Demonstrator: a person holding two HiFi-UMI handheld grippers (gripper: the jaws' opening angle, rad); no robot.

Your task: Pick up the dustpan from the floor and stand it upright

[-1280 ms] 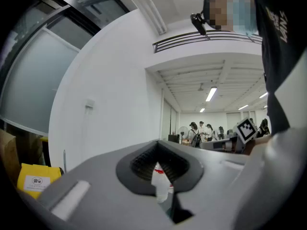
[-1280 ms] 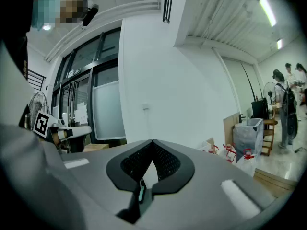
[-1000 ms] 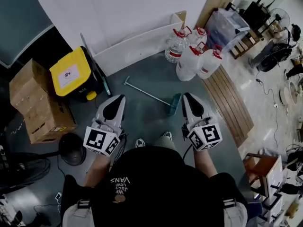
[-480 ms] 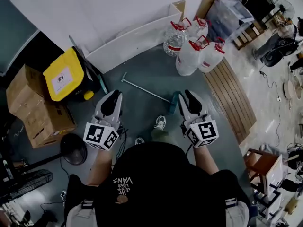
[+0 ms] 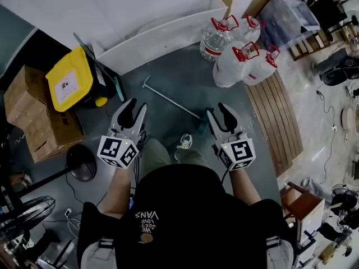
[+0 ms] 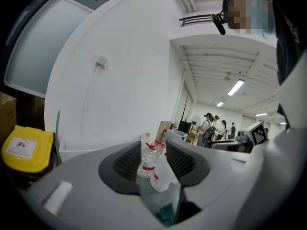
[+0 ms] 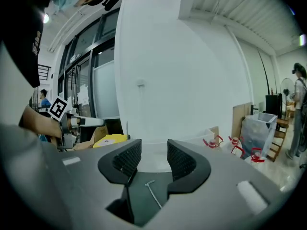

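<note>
The dustpan lies flat on the grey floor. Its long metal handle (image 5: 168,101) runs toward the wall, and its teal pan (image 5: 202,125) is partly hidden behind my right gripper (image 5: 220,112). In the right gripper view the handle (image 7: 153,193) shows on the floor beyond the right gripper (image 7: 154,155), whose jaws are opening with nothing between them. My left gripper (image 5: 134,109) hovers left of the handle. In the left gripper view the left gripper (image 6: 153,152) is also opening and empty, with a bit of the teal pan (image 6: 166,215) low in the gap.
Several water jugs (image 5: 241,60) stand at the back right beside wooden slats (image 5: 280,122). A yellow-lidded bin (image 5: 70,83) and cardboard boxes (image 5: 28,116) sit at the left, with a fan base (image 5: 81,162) near them. A white panel (image 5: 162,38) leans along the wall. My shoe (image 5: 184,143) is close to the pan.
Both grippers have sunk and moved forward toward the dustpan, and their jaws have parted. The person has stepped closer, one foot now next to the pan.
</note>
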